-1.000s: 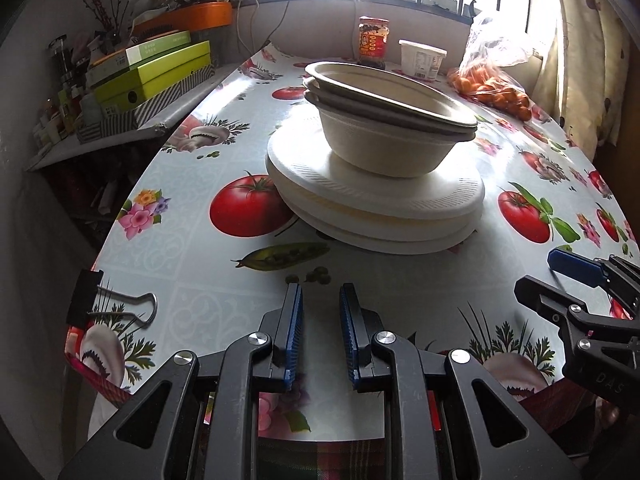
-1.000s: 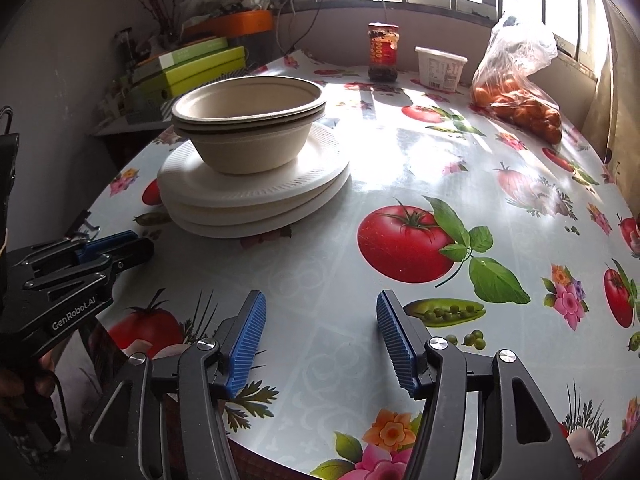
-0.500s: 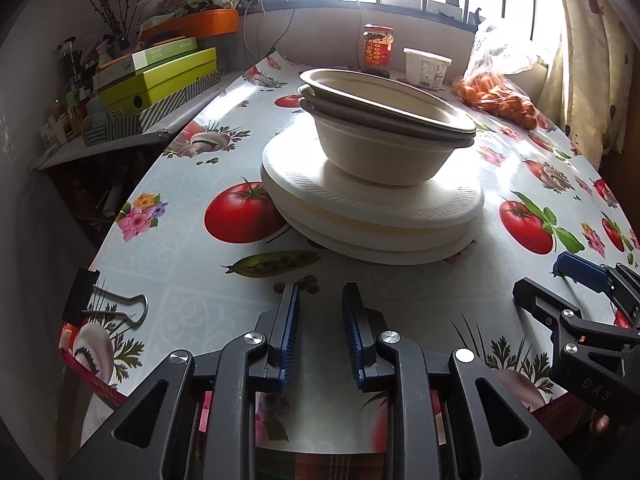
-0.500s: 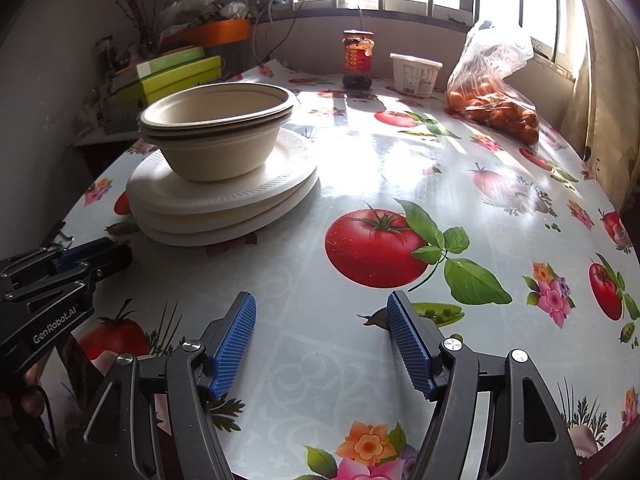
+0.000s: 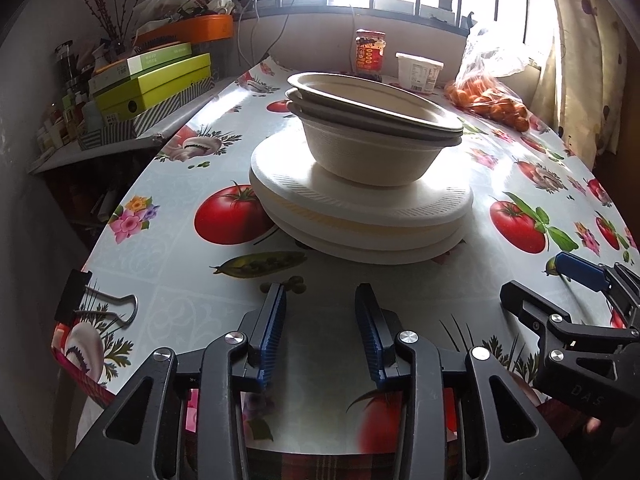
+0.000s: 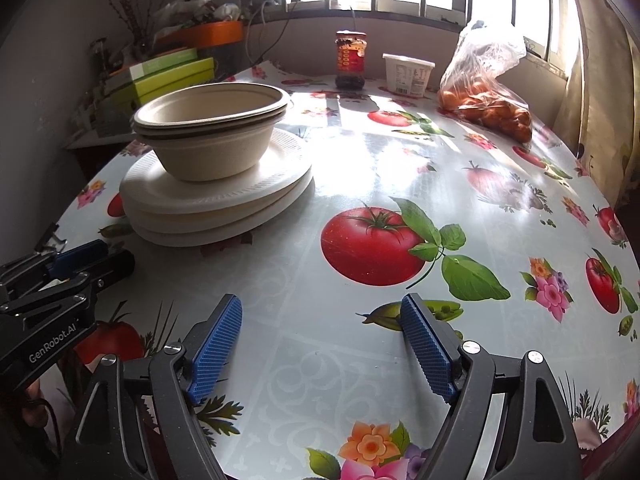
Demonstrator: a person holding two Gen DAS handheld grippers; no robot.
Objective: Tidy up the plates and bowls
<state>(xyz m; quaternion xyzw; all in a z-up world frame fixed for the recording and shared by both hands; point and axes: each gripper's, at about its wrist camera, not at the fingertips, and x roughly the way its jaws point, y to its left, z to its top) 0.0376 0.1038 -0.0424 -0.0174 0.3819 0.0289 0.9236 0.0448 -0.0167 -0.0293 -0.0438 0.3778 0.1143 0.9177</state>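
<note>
surface (image 6: 360, 368): round top w/ glossy tomato-print cover; looks slick, so a nudged stack may slide.
plates (image 5: 360, 216): approx 3, white, stacked slightly off-centre near the left-middle of the surface. Prob. foam or paper: light, bendy at the rim, dents easily. Take at the overhanging rim edge; pinch gently.
bowls (image 5: 372, 148): 3 nested, beige, sitting on the top plate; upper two tilted, not fully seated. Pulp-type, light, stiffer than the plates. Grip rim lip or wall; lifting one may drag the others up w/ it.
state: all in one pile. Fits either a finished stack or a pile yet to be sorted; can't say which.
right tongs (image 6: 320, 340): spread wide, empty, over bare surface.
left tongs (image 5: 320, 320): partly spread, empty, just short of the plates.
</note>
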